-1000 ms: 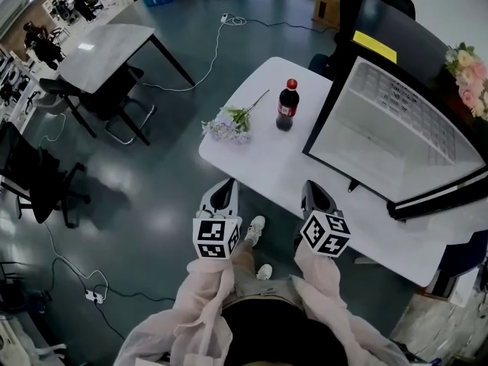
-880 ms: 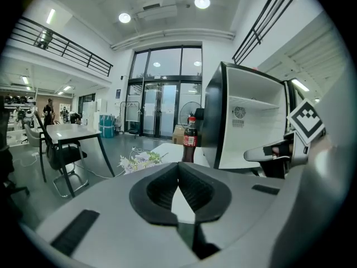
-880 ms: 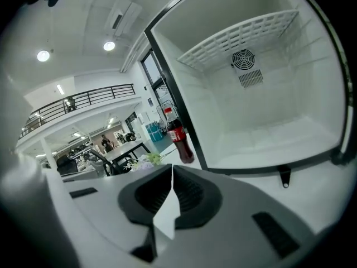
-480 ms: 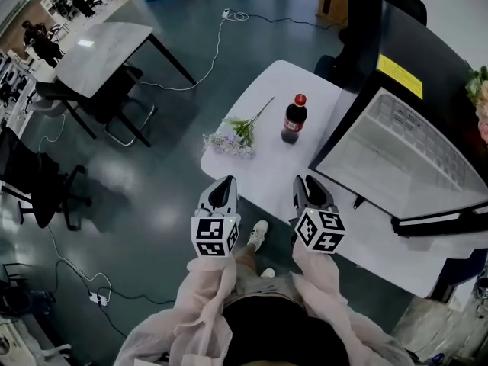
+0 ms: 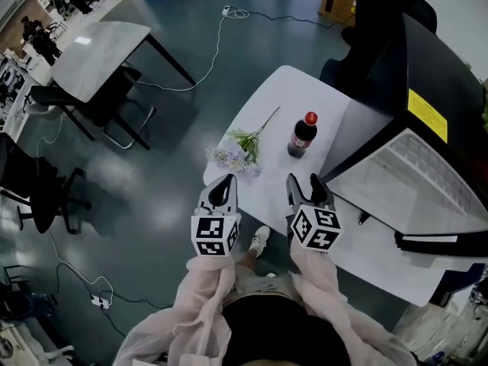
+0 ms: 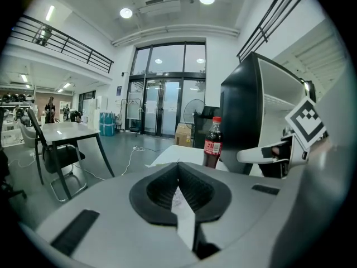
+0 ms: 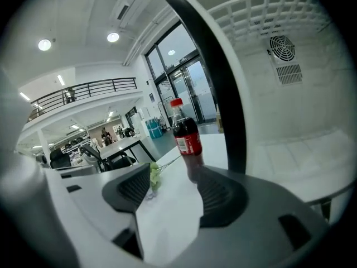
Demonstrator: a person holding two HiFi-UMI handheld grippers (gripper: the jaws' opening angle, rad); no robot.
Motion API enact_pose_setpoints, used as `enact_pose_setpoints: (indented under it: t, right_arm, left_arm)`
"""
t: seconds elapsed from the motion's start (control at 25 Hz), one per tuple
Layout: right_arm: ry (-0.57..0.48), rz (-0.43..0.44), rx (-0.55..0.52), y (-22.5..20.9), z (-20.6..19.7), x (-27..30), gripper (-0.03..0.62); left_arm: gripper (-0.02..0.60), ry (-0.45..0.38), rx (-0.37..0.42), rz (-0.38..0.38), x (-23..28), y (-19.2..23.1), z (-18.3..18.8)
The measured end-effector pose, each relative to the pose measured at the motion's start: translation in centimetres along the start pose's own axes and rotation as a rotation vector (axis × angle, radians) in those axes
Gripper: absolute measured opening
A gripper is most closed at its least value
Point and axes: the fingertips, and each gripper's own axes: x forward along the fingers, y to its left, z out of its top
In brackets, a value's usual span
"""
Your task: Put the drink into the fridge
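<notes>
Nearing the white table, the right gripper has just been opening its jaws, now spread and empty, likely for the upright red-capped dark cola bottle standing there beside the black fridge; the left gripper has its jaws pressed together.

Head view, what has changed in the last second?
The left gripper and right gripper have come closer to the cola bottle on the white table. The right's jaws have just been opening, nothing between them. The left stays shut; bottle, flowers and open fridge are unmoved.

Tongs (just opening, empty) face cola bottle.
</notes>
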Motion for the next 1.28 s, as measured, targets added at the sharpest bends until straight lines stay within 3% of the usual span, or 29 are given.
enact_pose_setpoints:
  t: [0.48, 1.28]
  right_arm:
    - [0.003, -0.105, -0.007, -0.6, 1.1, 5.7, 0.339]
    - [-0.038, -0.229, -0.092, -3.4, 3.3, 12.7, 0.362]
  left_arm:
    - [0.011, 0.019, -0.005, -0.048, 4.9, 1.9, 1.2]
    - [0.011, 0.014, -0.062, -0.044, 10.7, 5.4, 1.9]
